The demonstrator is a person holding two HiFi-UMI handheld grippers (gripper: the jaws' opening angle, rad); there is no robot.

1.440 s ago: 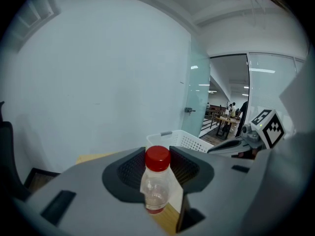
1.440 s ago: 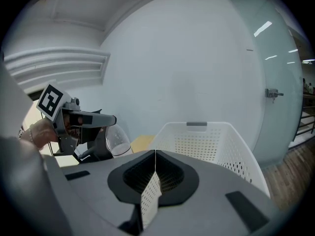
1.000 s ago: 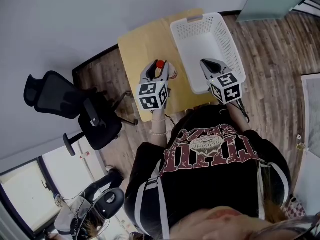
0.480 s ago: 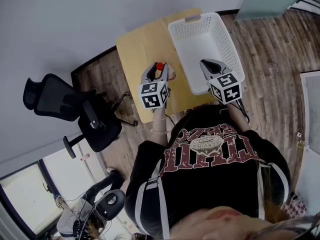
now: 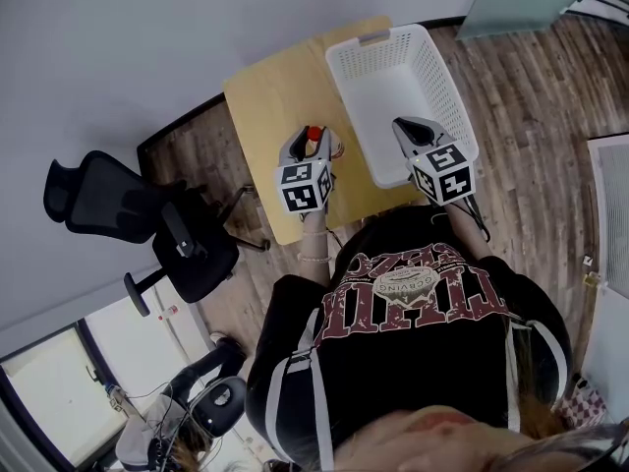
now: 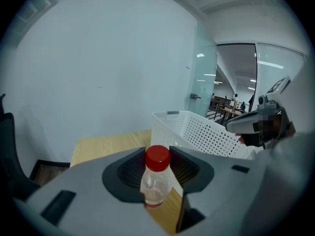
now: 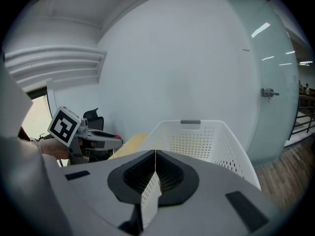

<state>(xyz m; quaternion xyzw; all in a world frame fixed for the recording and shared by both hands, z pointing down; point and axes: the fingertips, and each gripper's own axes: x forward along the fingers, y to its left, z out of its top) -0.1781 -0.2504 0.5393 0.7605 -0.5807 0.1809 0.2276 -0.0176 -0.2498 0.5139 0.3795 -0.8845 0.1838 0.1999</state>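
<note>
My left gripper (image 6: 158, 177) is shut on a small clear bottle (image 6: 156, 188) with a red cap (image 6: 157, 157), held upright above the near part of a wooden table (image 6: 106, 144). From the head view the left gripper (image 5: 311, 144) hovers over the table's front edge, the red cap (image 5: 314, 133) showing between its jaws. My right gripper (image 7: 155, 163) is shut with nothing in it, its jaws meeting in a thin line. It (image 5: 413, 131) hangs over the near rim of a white perforated basket (image 5: 398, 82), which looks empty (image 7: 197, 139).
The wooden table (image 5: 280, 96) stands against a pale wall, the basket overhanging its right side. A black office chair (image 5: 128, 219) stands on the wood floor to the left. A glass partition (image 6: 204, 90) and doorway lie to the right.
Both grippers have tipped slightly downward, so the table and basket show more fully in their views. The bottle stays clamped in the left gripper; the right stays shut.
</note>
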